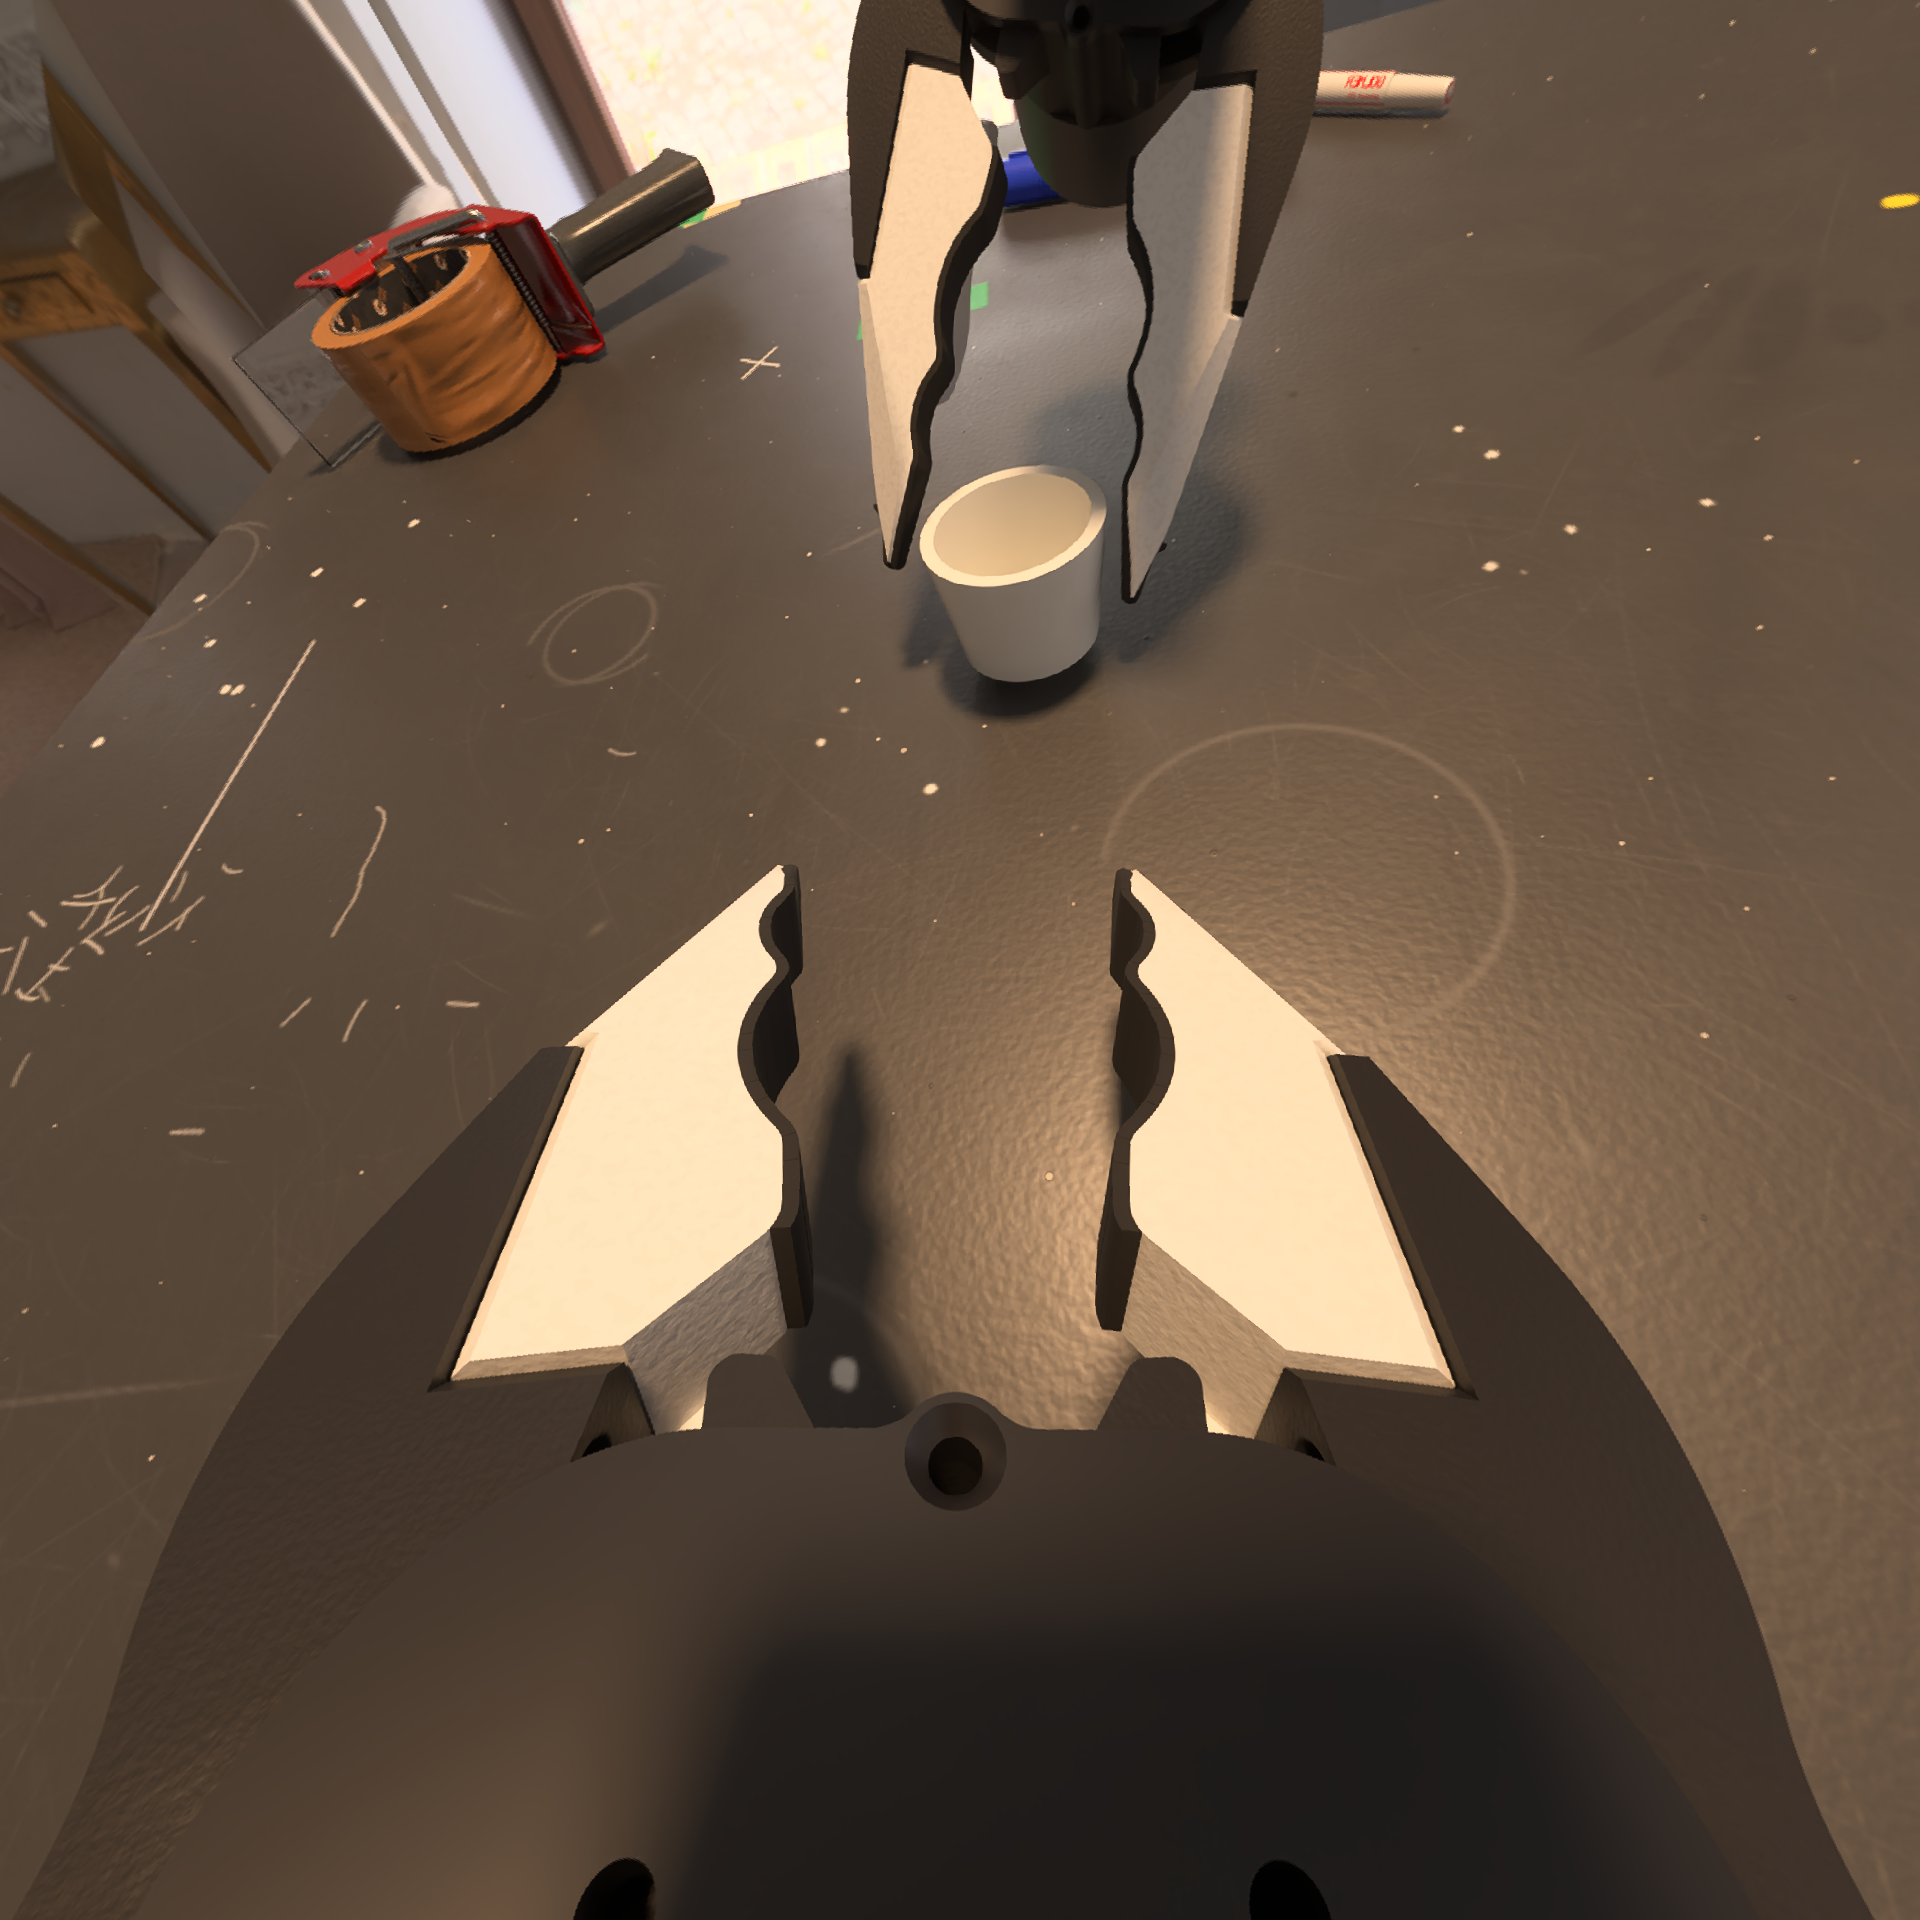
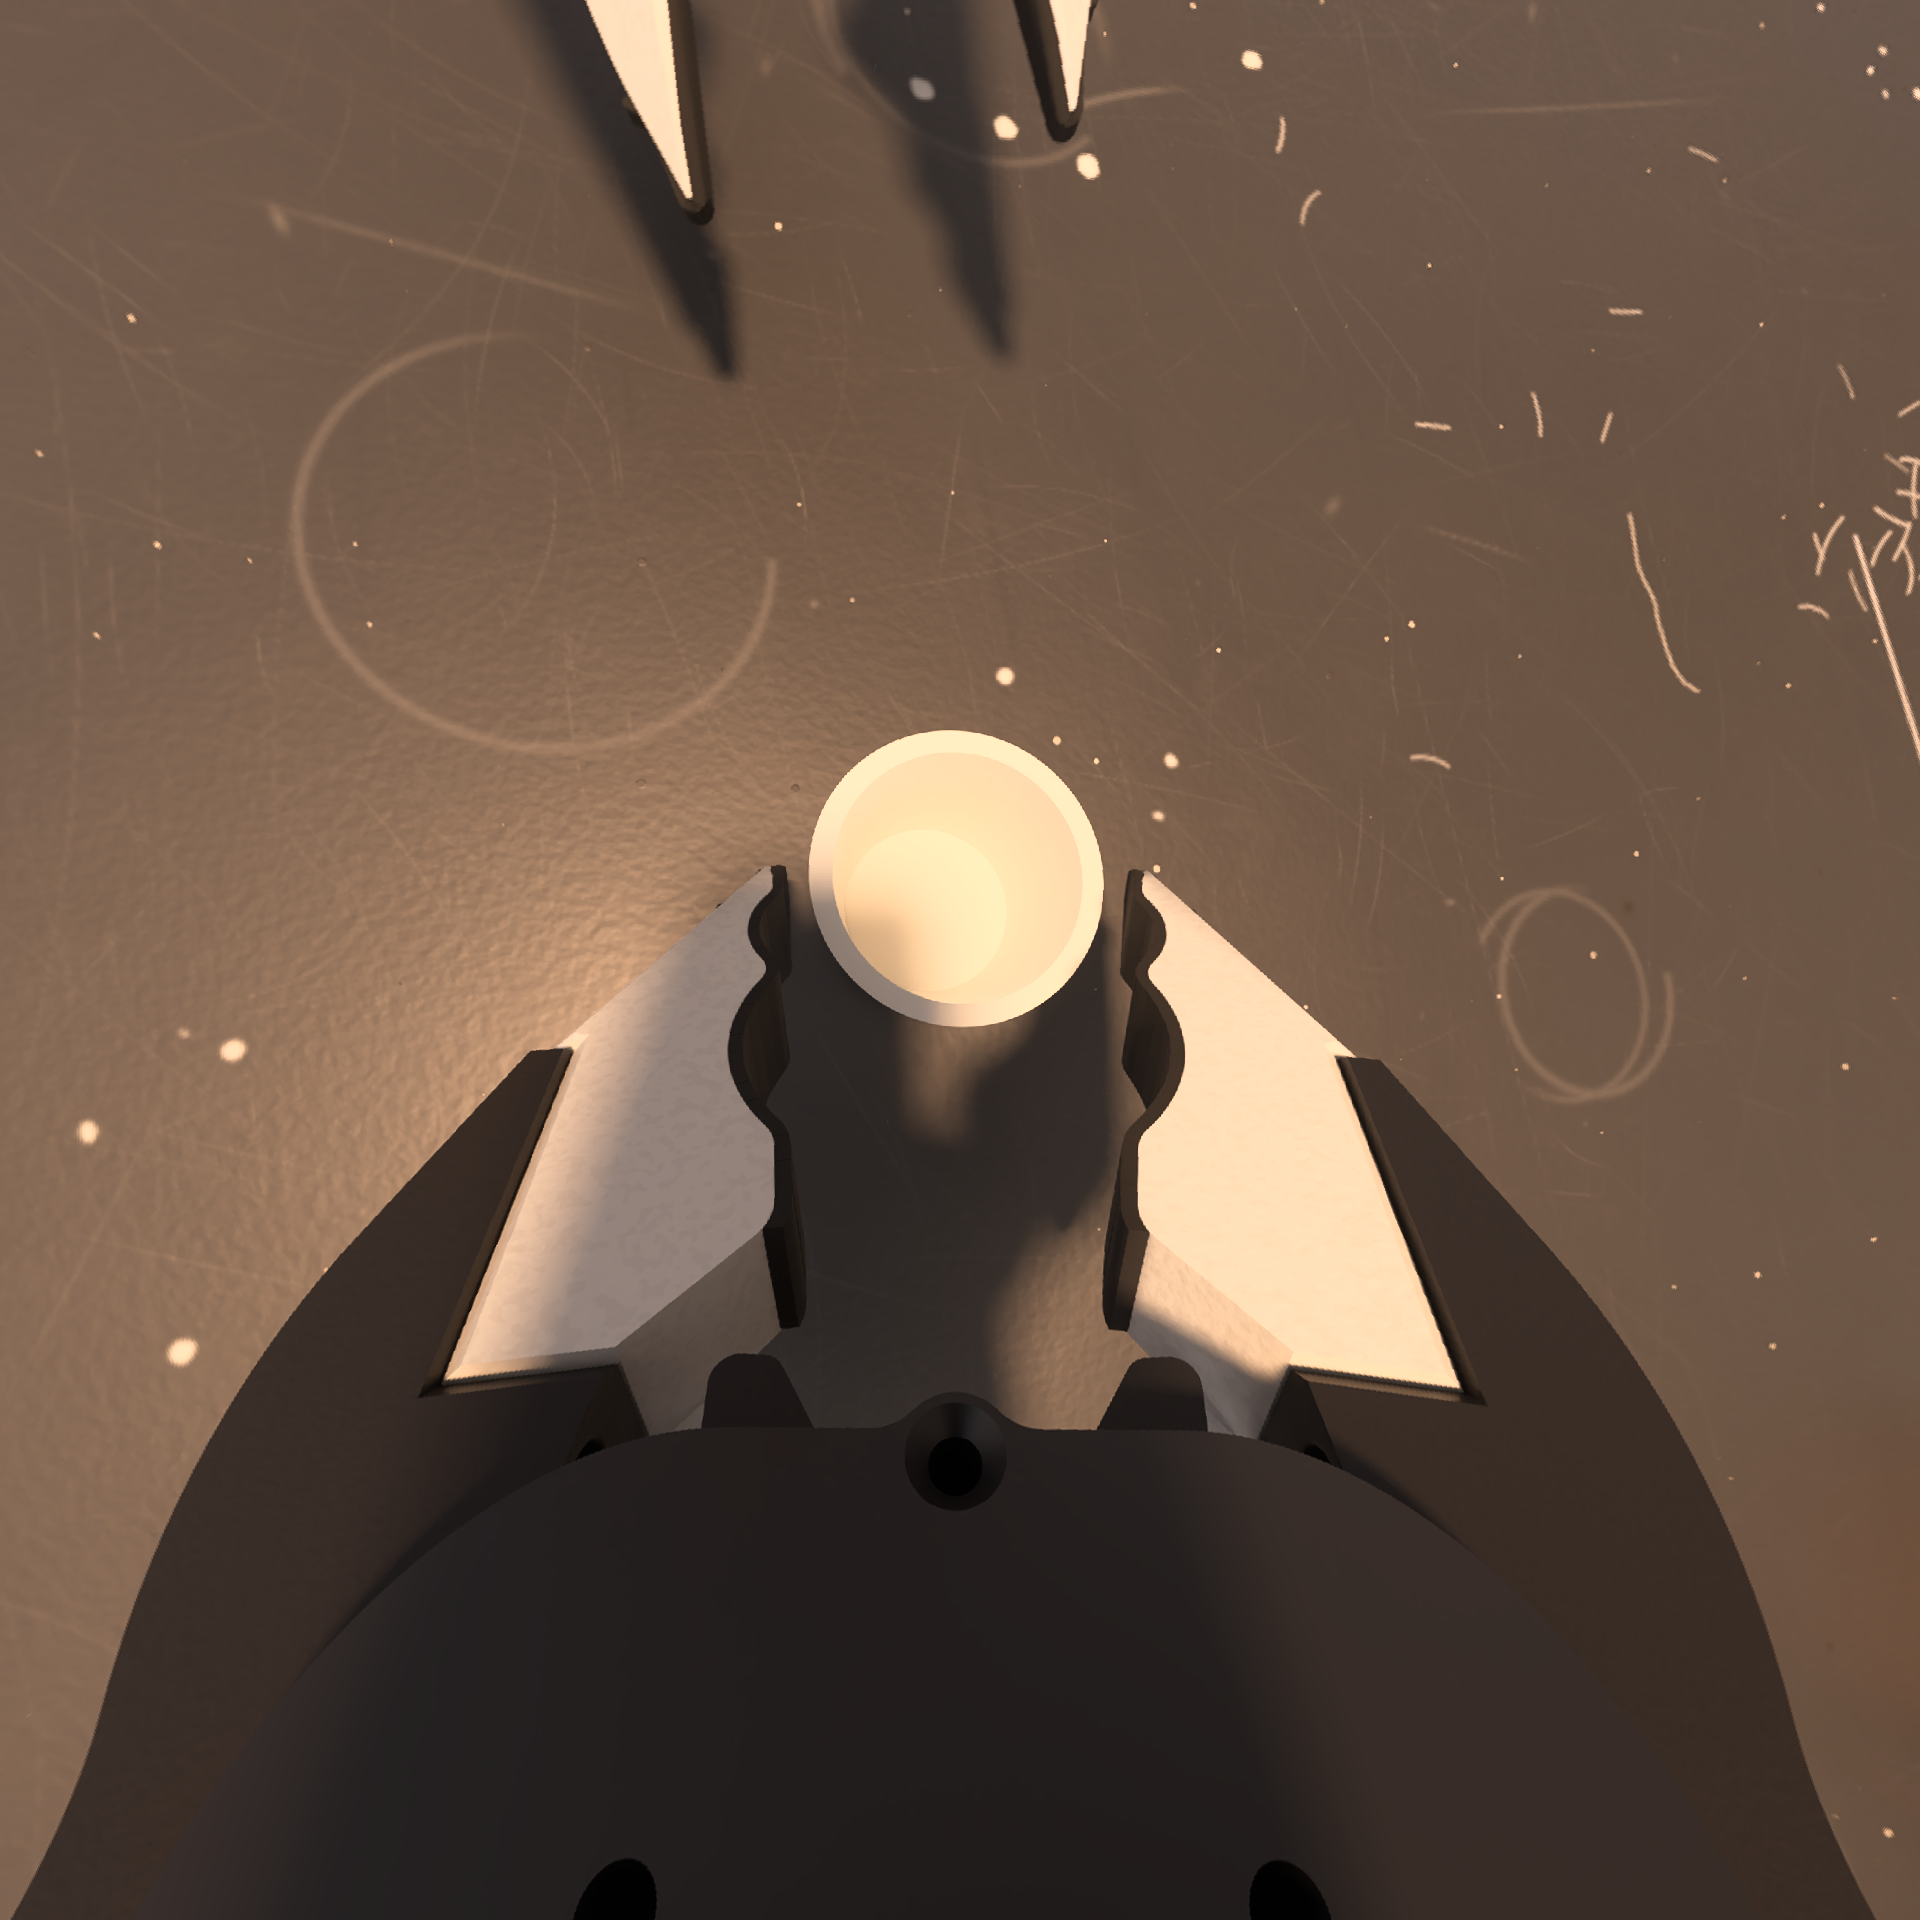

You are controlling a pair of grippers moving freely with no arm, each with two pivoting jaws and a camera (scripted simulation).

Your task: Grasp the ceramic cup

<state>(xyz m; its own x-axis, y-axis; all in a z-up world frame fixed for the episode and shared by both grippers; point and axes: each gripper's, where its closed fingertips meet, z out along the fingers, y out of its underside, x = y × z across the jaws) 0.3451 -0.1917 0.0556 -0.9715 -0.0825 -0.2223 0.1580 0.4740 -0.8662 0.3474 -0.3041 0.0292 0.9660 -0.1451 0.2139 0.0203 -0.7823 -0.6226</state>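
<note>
A small white ceramic cup (image 1: 1023, 592) stands upright on the dark scratched table (image 1: 1351, 935). In the right wrist view I look straight down into the cup (image 2: 956, 883). My right gripper (image 2: 956, 883) is open and points down, with a fingertip on each side of the cup's rim and a small gap on both sides. It also shows in the left wrist view (image 1: 1013, 577), straddling the cup. My left gripper (image 1: 956, 883) is open and empty, low over the table a short way in front of the cup. Its fingertips (image 2: 681, 156) show at the top of the right wrist view.
An orange tape roll in a red dispenser (image 1: 468, 322) sits at the table's far left edge. A white marker (image 1: 1382, 94) and a blue object (image 1: 1023, 177) lie at the far side. The table edge (image 1: 208, 540) runs along the left.
</note>
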